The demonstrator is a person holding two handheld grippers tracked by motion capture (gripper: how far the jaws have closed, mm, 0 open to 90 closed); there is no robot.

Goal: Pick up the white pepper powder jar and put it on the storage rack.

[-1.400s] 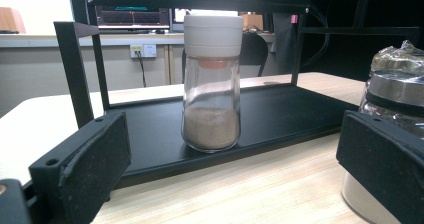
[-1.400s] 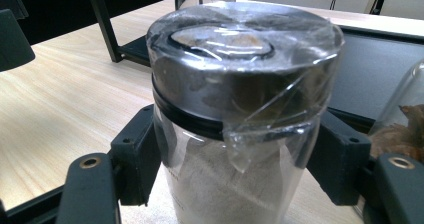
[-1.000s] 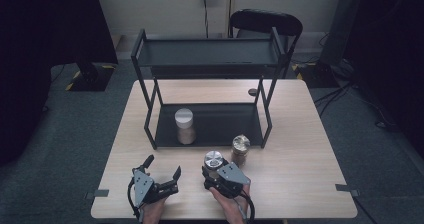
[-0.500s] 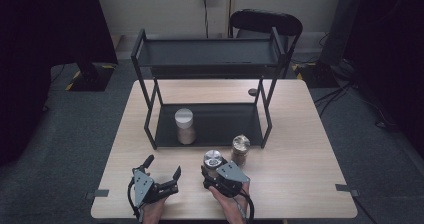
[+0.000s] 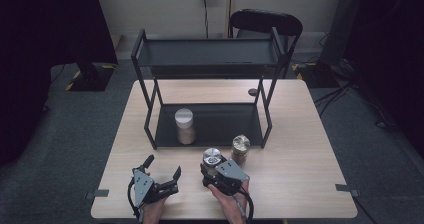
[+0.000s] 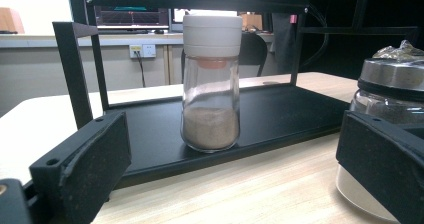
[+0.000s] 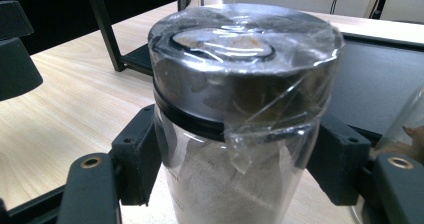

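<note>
The silver-lidded jar [image 7: 240, 129] stands clamped between the right gripper's [image 7: 240, 159] jaws.

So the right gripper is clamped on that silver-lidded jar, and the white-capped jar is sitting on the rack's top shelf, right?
Not quite. The right gripper is clamped on the silver-lidded jar, but the white-capped jar stands on the bottom shelf of the black rack, not the top one. The high view shows this.
</note>
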